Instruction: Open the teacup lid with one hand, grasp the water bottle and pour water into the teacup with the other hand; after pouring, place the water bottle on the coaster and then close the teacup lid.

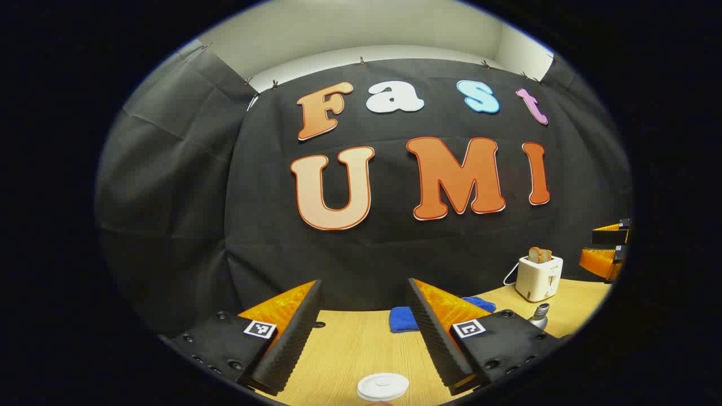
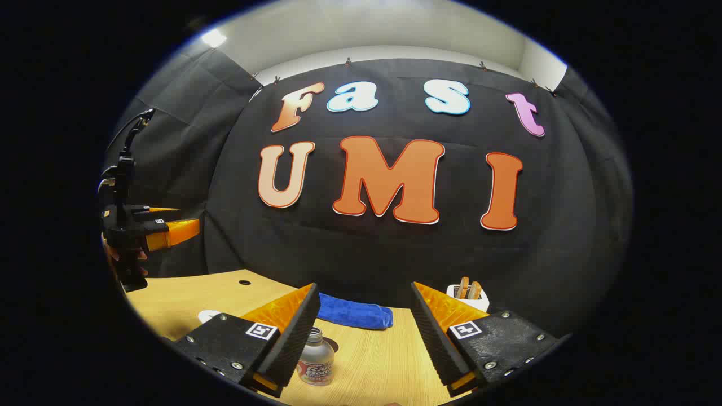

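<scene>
In the left gripper view my left gripper (image 1: pixel 364 282) is open above the table, and the teacup's white round lid (image 1: pixel 382 387) lies low between its fingers, clear of both. The water bottle's (image 1: pixel 540 316) silver cap peeks up at the right, with my right gripper (image 1: pixel 588 245) beyond it at the far right. In the right gripper view my right gripper (image 2: pixel 364 286) is open too. The small water bottle (image 2: pixel 316 360) stands upright just inside its left finger, with a dark coaster (image 2: pixel 333 344) right behind it. The teacup lid (image 2: pixel 208 315) shows white at the left. A hand holds the left gripper (image 2: pixel 189 219) higher up.
A folded blue cloth (image 1: pixel 403 319) (image 2: pixel 352 313) lies at the back of the wooden table (image 1: pixel 350 349). A white toaster (image 1: pixel 538 276) (image 2: pixel 468 293) with bread in it stands at the back right, its cord trailing left. A small hole (image 2: pixel 244 281) marks the tabletop's far left.
</scene>
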`<state>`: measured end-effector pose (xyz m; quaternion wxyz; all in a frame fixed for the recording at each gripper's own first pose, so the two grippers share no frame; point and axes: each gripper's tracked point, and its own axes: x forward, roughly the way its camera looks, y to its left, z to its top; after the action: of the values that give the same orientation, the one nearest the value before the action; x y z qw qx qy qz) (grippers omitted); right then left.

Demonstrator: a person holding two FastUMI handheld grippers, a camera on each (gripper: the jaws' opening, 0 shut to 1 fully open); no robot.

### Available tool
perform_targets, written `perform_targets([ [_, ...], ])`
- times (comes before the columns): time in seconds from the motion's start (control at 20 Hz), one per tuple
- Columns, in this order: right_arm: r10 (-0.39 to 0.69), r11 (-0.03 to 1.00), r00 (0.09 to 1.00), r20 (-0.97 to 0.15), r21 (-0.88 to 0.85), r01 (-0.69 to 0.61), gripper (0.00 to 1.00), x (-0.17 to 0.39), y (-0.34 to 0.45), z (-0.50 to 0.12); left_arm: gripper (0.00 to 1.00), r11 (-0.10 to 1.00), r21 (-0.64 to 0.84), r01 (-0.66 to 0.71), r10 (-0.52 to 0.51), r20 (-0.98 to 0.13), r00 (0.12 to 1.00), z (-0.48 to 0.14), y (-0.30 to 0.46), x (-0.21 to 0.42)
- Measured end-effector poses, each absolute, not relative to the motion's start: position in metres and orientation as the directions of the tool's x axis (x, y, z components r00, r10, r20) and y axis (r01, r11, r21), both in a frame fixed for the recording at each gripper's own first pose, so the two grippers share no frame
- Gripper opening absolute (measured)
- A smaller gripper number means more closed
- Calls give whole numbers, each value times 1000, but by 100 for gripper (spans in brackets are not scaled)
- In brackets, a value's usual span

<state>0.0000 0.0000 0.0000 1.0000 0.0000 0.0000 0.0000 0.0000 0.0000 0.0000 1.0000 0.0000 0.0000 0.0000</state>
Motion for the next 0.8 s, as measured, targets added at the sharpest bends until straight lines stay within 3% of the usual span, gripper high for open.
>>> perform_targets([
  [0.2,3,1000,1000,1,2,-3,95,1,2,0,94,1000,-4,-1,1,-3,1000,-2,0,1],
  [0.25,5,1000,1000,2,1,-5,95,-1,3,-1,98,1000,-4,-2,2,-5,1000,-3,1,1],
  [0.35,6,1000,1000,2,0,-6,98,-1,4,-1,94,1000,-3,-5,5,-7,1000,-4,2,2],
  [0.4,8,1000,1000,1,-1,-8,95,0,4,-1,100,1000,-2,-5,5,-9,1000,-4,2,1],
  [0.5,10,1000,1000,-5,3,-10,95,0,4,-3,94,1000,-6,-4,4,-14,1000,-6,2,1],
  [0.55,10,1000,1000,-8,6,-10,95,0,5,-6,98,1000,-7,-4,4,-18,1000,-7,2,1],
  [0.6,12,1000,1000,-11,9,-12,95,-2,5,-7,94,1000,-6,-5,5,-22,1000,-9,3,2],
  [0.8,16,1000,1000,-27,13,-16,95,1,6,-12,96,1000,5,-12,12,-39,999,-16,6,2],
])
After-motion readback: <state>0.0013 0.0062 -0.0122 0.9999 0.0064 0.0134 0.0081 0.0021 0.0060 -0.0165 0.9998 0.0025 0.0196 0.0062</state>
